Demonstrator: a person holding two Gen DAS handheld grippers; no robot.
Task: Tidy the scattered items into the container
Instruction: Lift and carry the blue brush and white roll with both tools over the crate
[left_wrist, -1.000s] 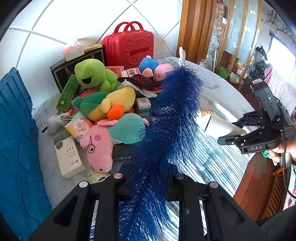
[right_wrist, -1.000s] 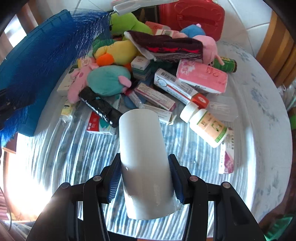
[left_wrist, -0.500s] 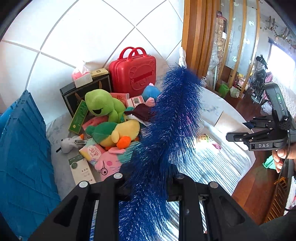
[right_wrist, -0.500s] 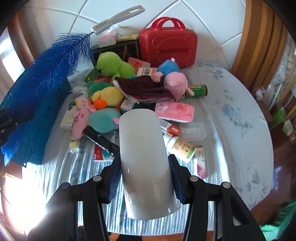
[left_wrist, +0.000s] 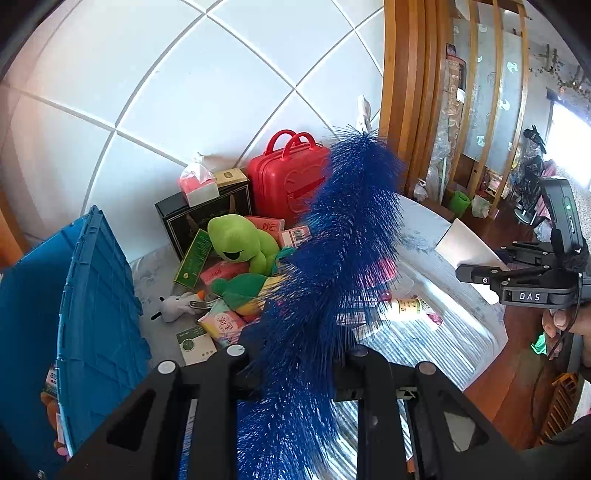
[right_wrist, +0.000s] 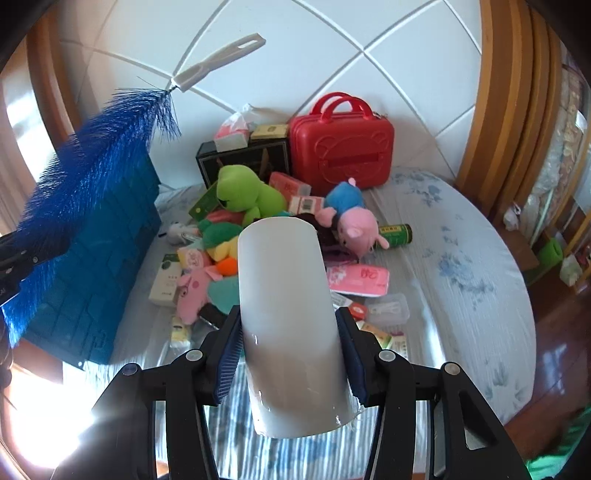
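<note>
Left of both grippers stands the blue crate (right_wrist: 92, 266); the left gripper (left_wrist: 295, 373), nearer it, pinches a blue brush (left_wrist: 332, 266), the right gripper (right_wrist: 291, 354) a white cylinder (right_wrist: 288, 314), both pointing lengthwise away.

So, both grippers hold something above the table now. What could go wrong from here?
1. The long blue brush sticks far beyond the left gripper; swinging toward the blue crate may sweep the toys.
2. The smooth white cylinder could slip from the right gripper.
</note>
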